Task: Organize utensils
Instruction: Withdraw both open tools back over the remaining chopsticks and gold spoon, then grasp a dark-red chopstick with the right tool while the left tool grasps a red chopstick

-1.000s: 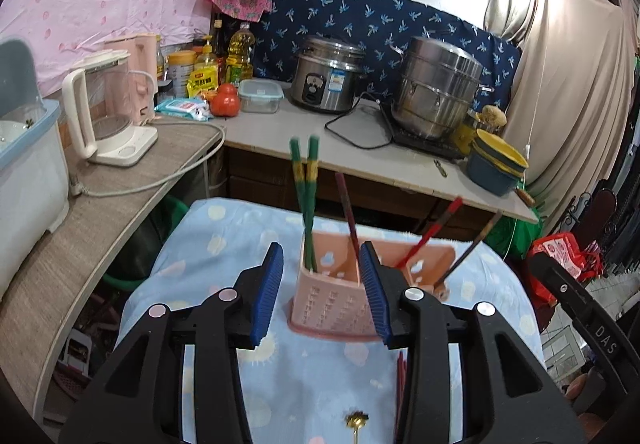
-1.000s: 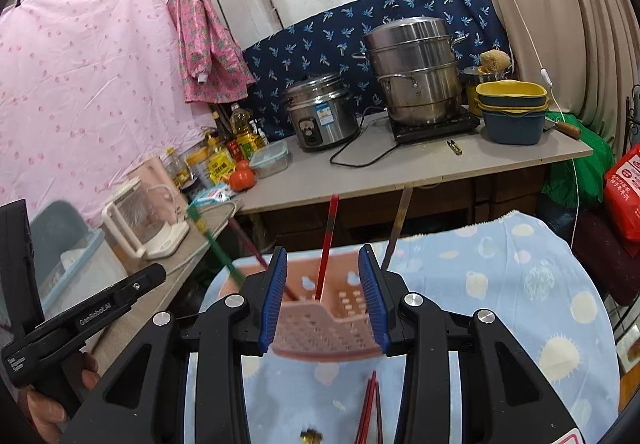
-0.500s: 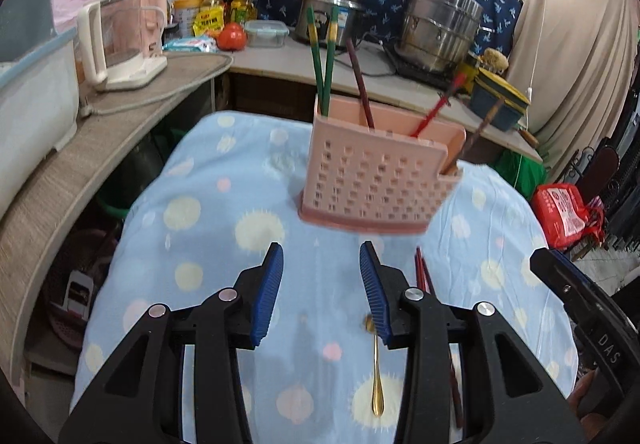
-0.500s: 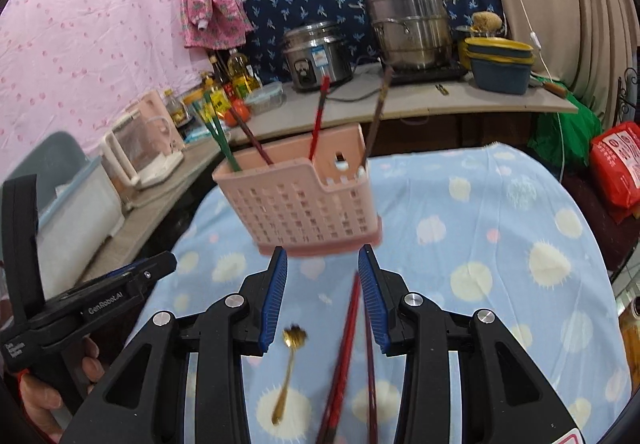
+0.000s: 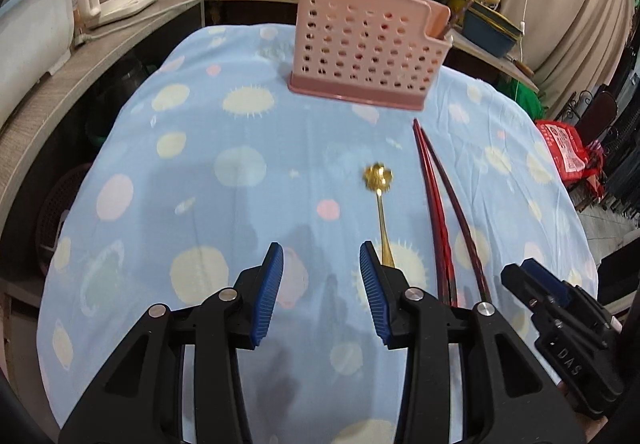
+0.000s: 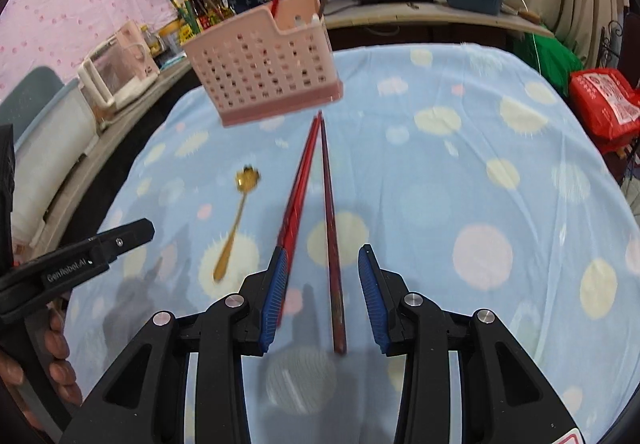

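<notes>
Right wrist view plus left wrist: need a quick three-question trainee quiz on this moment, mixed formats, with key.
1. True or false: the gold flower-bowl spoon stands inside the pink perforated plastic caddy.
2. Which lies between the right gripper's open jaws? A) dark red chopstick B) spoon C) nothing
3. Fill in: the left gripper holds ____.

Key: 1 false, it lies on the blue spotted tablecloth; 2 A; 3 nothing.
</notes>
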Tool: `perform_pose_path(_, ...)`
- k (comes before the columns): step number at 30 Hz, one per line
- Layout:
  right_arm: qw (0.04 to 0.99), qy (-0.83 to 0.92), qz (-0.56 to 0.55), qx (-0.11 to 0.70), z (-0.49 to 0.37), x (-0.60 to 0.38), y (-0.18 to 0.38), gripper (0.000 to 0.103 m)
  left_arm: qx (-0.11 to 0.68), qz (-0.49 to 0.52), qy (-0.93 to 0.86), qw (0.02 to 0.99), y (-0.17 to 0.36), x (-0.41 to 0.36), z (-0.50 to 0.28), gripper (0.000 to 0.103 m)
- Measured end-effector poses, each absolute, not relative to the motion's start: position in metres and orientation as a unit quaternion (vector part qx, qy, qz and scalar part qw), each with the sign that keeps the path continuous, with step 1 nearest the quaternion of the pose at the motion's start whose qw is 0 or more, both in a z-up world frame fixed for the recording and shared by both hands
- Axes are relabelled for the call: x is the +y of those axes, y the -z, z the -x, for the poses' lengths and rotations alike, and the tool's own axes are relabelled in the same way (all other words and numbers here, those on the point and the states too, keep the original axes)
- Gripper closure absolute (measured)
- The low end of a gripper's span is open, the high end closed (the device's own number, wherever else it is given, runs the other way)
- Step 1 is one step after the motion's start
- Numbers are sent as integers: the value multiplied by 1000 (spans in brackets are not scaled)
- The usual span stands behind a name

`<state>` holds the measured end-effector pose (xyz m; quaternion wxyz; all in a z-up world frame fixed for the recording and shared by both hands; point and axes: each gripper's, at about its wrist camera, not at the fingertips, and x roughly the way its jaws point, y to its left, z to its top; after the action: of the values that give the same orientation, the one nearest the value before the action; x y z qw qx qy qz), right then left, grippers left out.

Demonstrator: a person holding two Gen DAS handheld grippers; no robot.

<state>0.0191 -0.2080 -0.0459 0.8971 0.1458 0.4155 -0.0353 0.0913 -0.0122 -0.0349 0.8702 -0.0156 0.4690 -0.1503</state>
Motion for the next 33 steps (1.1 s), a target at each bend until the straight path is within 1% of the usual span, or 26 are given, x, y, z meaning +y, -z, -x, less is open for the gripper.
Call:
perform_pose_path(8,883,37,-154,441,1,-206,74,68,478,12,153,865,47,-12,-69,65)
perform_pose_path(15,884,35,-148,442,-2,-205,75,68,481,19,169,860,51,-22,-56,65)
perform_pose_path(18,885,34,-138,443,-6,-203,76,73,475,12,178,862,50,-30,-51,65)
perform_pose_path(19,886,34,-134,443,-8,-202,76,76,473,10,182,862,49,-33,-50,65)
perform_pose_path(24,886,36,-127,444,-12,-203,78,85,473,0,196,859,50,-46,-46,65)
perform_pose_path(26,885,39,-130,445,-13,-205,79,92,475,-3,199,857,51,-50,-45,65)
perform_pose_path(27,885,41,-131,446,-13,-206,79,93,476,-3,200,857,52,-51,-45,65)
perform_pose_path(28,884,42,-132,446,-13,-207,79,95,477,-3,202,856,52,-52,-46,65)
perform_pose_path(33,882,42,-139,448,-10,-210,79,95,480,-7,205,853,53,-59,-46,63)
